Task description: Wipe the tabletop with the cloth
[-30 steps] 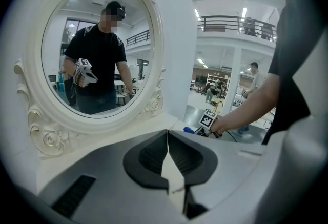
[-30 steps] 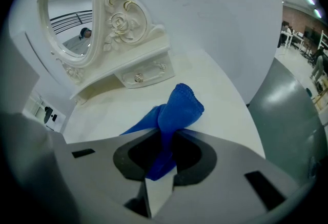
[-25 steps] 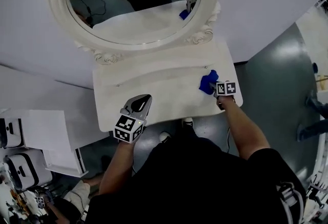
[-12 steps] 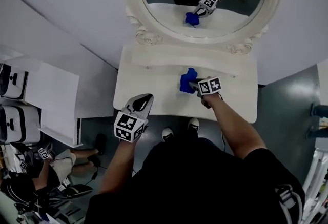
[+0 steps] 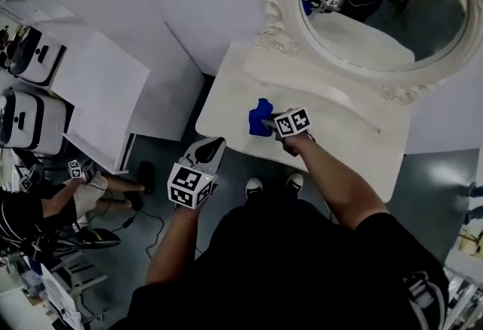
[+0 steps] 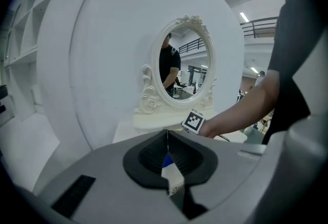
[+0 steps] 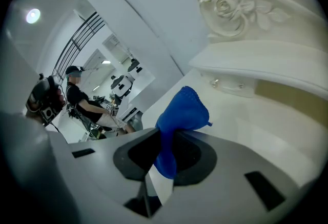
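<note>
A white table [image 5: 355, 132] is seen against the wall, on whose top a bunched blue cloth [image 5: 259, 118] is pressed near the front left corner, while an oval mirror [image 5: 361, 70] in a carved frame is stood along the back.

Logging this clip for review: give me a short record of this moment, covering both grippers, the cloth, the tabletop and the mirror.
left gripper: shut, empty, held in front of the tabletop, not over it
right gripper: shut on cloth
cloth: blue, bunched, over the tabletop's left end; contact unclear
tabletop: white
mirror: oval, ornate white frame, behind the tabletop
</note>
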The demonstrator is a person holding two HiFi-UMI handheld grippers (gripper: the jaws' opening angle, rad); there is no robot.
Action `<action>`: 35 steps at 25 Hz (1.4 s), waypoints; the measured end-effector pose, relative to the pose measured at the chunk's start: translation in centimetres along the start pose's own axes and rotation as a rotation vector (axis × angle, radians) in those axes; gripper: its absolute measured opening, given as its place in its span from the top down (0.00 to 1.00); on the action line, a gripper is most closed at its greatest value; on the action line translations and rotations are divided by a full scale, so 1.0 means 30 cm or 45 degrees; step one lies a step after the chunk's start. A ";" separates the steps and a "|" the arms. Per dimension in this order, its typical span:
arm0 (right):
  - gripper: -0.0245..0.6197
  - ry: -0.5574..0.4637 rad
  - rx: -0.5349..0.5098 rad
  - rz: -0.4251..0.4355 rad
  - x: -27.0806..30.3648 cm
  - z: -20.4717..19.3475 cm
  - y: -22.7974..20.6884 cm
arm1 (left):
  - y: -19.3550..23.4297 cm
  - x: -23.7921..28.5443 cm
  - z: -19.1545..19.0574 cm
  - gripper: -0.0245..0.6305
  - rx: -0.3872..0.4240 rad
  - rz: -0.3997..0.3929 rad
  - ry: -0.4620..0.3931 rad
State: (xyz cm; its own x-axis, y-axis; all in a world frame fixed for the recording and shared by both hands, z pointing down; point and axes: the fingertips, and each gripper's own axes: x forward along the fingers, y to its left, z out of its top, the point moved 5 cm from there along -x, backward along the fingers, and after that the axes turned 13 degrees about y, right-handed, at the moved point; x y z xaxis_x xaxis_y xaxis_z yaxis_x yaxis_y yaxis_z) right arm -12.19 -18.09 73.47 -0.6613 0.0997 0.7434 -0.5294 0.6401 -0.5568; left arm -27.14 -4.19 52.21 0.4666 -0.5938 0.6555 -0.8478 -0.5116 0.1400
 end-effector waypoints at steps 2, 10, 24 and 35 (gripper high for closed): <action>0.87 0.036 -0.038 0.026 0.078 0.029 0.050 | 0.034 -0.026 -0.031 0.94 -0.025 0.021 -0.003; 0.88 0.196 -0.117 0.039 0.322 0.058 0.170 | 0.157 -0.111 -0.116 0.94 -0.094 0.076 0.003; 0.88 0.299 -0.082 -0.123 0.362 -0.062 0.076 | 0.211 -0.083 -0.108 0.94 -0.044 0.020 0.000; 0.87 0.269 0.096 -0.260 0.092 -0.298 -0.122 | 0.036 0.101 0.032 0.94 0.128 -0.160 0.024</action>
State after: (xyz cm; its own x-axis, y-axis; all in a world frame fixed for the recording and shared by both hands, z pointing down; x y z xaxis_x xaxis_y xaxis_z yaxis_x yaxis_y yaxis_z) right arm -7.33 -13.34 80.87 -0.4161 0.1365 0.8990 -0.6832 0.6055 -0.4082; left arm -26.41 -7.14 53.64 0.5619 -0.5097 0.6515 -0.7528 -0.6415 0.1474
